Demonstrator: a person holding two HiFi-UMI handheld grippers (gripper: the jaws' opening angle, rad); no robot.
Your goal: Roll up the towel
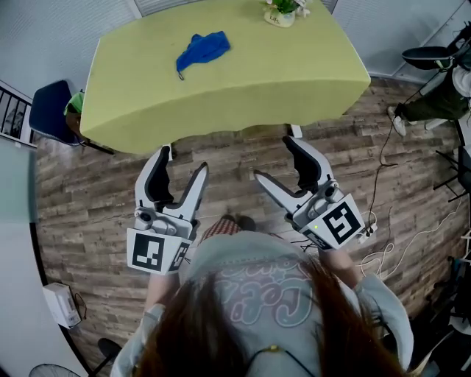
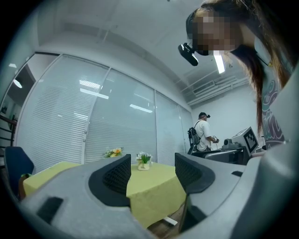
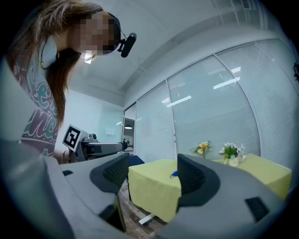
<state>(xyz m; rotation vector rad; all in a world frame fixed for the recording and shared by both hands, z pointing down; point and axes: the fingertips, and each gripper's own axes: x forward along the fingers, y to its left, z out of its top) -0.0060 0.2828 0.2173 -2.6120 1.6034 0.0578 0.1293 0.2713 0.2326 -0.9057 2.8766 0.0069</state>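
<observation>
- Counter [image 1: 221,88]: draped in yellow-green cloth and carries everything listed below.
- Left tool [image 1: 184,160]: mine, jaws spread with nothing between them, held short of the counter's near edge.
- Right tool [image 1: 274,157]: mine, jaws likewise spread and empty, also short of the near edge.
- Towel [image 1: 202,50]: blue, crumpled in a heap on the counter, left of its middle and towards the far side. I judge it light, soft and limp. I would pinch a corner or hem and flatten it before rolling.
- Flower pot [image 1: 281,13]: small, at the counter's far edge, well apart from the towel.

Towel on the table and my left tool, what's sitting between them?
Nothing loose: in the head view, only bare yellow-green tablecloth and a strip of wooden floor separate the blue towel from the open left tool.
</observation>
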